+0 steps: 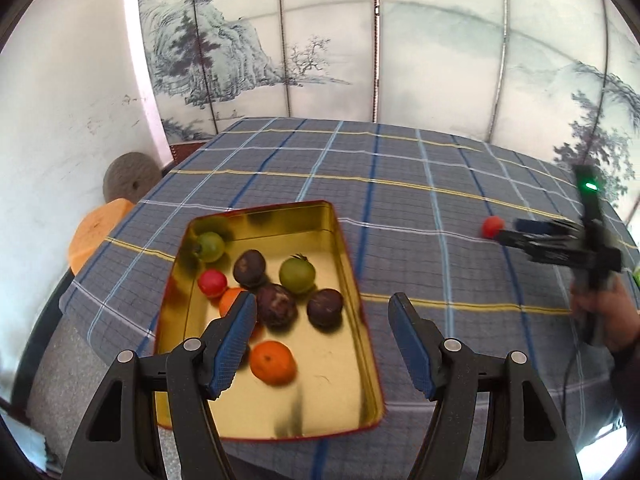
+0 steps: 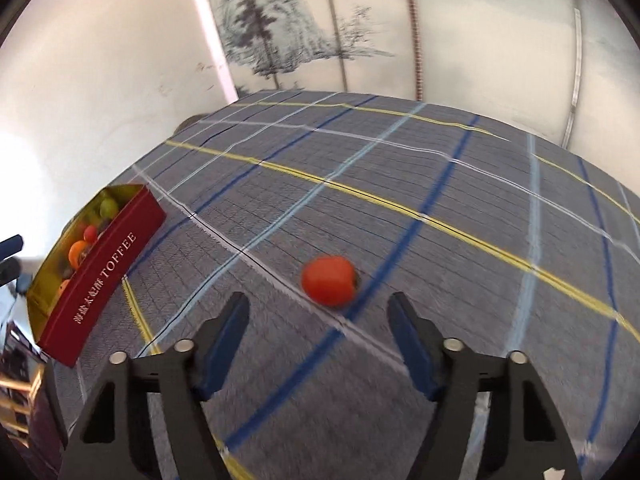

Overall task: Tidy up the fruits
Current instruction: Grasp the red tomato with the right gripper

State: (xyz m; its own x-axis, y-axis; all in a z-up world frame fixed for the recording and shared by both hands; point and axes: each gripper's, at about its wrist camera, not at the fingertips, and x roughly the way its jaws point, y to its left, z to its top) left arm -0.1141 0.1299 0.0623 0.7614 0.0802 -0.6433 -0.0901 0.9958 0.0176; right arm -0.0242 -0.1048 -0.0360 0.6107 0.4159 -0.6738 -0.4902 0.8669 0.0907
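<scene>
A gold-lined toffee tin point(image 1: 344, 248) lies on the plaid tablecloth and holds several fruits: green ones point(image 1: 297, 275), dark brown ones point(image 1: 276, 305), a red one point(image 1: 212, 282) and oranges point(image 1: 273, 362). My left gripper point(image 1: 322, 312) is open and empty, hovering over the tin's right side. A loose red-orange fruit point(image 2: 329, 285) lies on the cloth; it also shows in the left wrist view point(image 1: 492, 227). My right gripper point(image 2: 319, 312) is open, just short of that fruit. The tin's red side point(image 2: 104, 276) is at the far left of the right wrist view.
The plaid tablecloth point(image 1: 400, 168) covers the table. A painted folding screen point(image 1: 320, 40) stands behind it. A white wall point(image 1: 72, 100) is on the left, with a round grey stone point(image 1: 130, 178) and an orange stool point(image 1: 96, 232) beside the table's left edge.
</scene>
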